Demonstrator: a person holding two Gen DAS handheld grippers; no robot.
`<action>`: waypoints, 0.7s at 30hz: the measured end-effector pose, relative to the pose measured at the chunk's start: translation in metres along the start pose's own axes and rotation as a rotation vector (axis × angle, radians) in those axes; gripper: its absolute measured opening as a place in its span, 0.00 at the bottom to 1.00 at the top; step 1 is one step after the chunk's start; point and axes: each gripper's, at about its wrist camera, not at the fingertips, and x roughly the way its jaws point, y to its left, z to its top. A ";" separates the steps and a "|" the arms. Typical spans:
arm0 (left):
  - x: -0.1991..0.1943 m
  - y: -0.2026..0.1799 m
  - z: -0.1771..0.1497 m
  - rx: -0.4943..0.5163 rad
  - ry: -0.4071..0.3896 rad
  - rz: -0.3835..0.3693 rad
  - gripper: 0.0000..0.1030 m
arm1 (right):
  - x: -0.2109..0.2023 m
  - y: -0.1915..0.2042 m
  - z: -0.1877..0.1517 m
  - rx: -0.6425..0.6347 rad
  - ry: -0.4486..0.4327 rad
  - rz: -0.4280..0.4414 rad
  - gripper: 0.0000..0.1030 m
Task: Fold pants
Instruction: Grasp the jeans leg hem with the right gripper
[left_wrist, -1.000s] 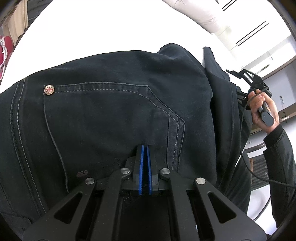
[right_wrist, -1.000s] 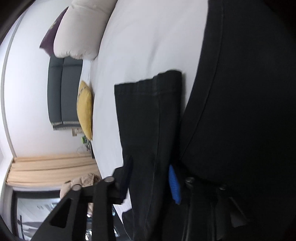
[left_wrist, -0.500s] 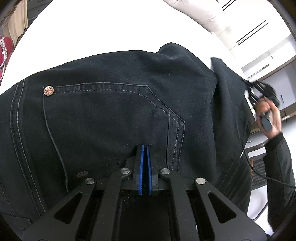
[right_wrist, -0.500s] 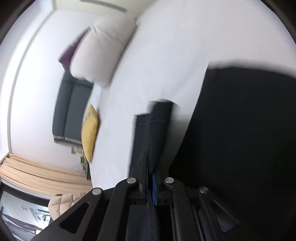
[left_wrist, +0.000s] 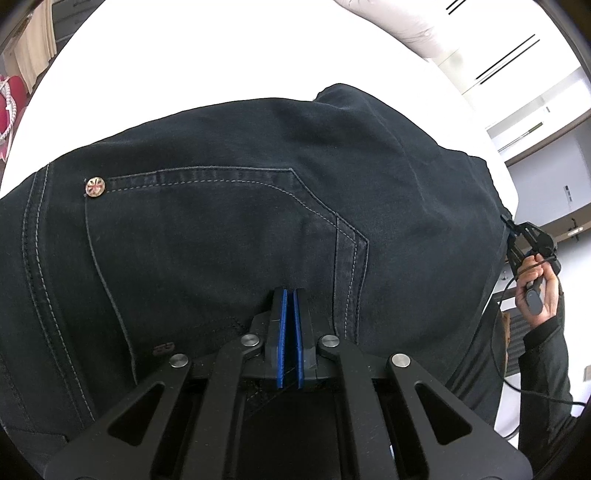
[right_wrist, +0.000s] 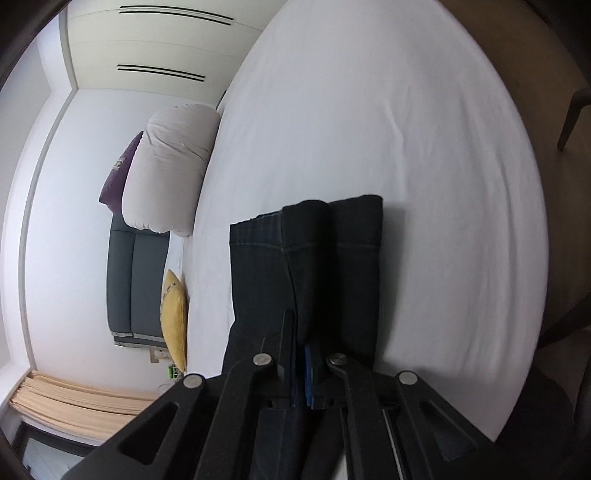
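Dark denim pants (left_wrist: 229, 240) lie on a white bed (left_wrist: 184, 55), seat side up, with a back pocket and a metal rivet (left_wrist: 95, 187) in the left wrist view. My left gripper (left_wrist: 290, 295) is shut on the pants at the waist edge. In the right wrist view my right gripper (right_wrist: 300, 332) is shut on the pant legs (right_wrist: 306, 258), whose hems hang out ahead of the fingers above the bed (right_wrist: 406, 147). The right gripper also shows in the left wrist view (left_wrist: 526, 240), held in a hand at the far right.
A white duvet roll (right_wrist: 170, 166) and a purple pillow (right_wrist: 118, 173) lie at the head of the bed. A grey sofa (right_wrist: 136, 284) with a yellow cushion (right_wrist: 173, 317) stands by the wall. Beige curtains (right_wrist: 74, 406) hang beyond. Cabinets (left_wrist: 546, 129) stand at right.
My right gripper closed on the pant legs and swung them up and across, so its view turned toward the bed. The left gripper has stayed in place, shut on the waist.
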 end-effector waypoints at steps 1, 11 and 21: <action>0.001 -0.001 0.000 0.000 0.000 0.002 0.03 | 0.003 0.002 0.002 0.007 0.003 0.008 0.07; 0.001 -0.006 -0.001 0.010 0.006 0.013 0.03 | -0.008 -0.009 0.015 0.096 -0.095 0.043 0.04; 0.002 -0.008 0.000 0.020 0.013 0.017 0.03 | -0.024 -0.026 0.005 0.140 -0.118 0.048 0.04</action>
